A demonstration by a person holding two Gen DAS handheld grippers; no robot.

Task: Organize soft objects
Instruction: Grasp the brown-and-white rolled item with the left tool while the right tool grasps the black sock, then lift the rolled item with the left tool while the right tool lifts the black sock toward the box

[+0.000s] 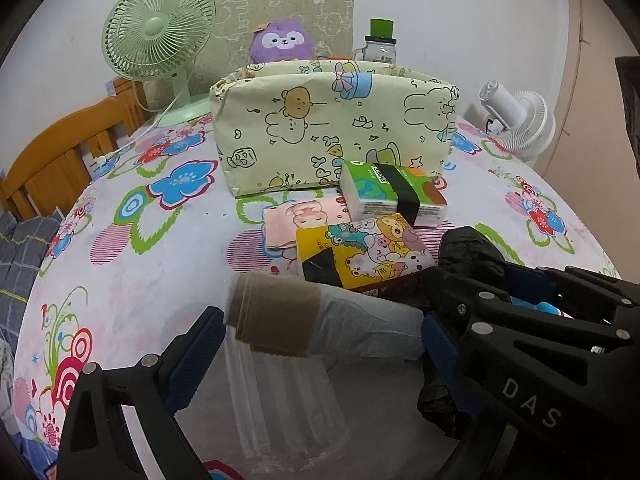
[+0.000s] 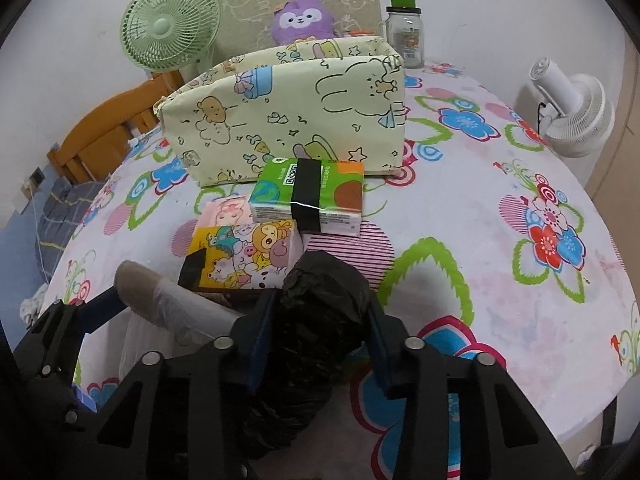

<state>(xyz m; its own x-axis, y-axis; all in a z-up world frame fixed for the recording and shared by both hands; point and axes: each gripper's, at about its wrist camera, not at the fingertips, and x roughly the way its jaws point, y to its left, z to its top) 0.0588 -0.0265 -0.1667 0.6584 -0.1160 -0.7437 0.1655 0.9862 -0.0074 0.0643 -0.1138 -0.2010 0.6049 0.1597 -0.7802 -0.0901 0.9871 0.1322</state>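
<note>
Definitely someone's home, looks like a bedroom corner. Round tabletop [image 2: 500, 264] under a flowery cloth, pushed up to a plain wall, with a green desk fan [image 1: 158, 34] and purple plush toy [image 1: 282, 40] at the far edge. Wooden bed frame [image 1: 60, 152] with checked bedding [image 1: 20, 248] off the left edge, white fan [image 2: 576, 116] off the right.

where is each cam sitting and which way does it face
Left wrist: on the left gripper, looking forward and down over the table; its open fingers flank a clear bag roll.
Right wrist: on the right gripper, same direction; its fingers pinch a black bag roll.
Shared: both rolls, tissue packs, fabric bin, green fan.
</note>
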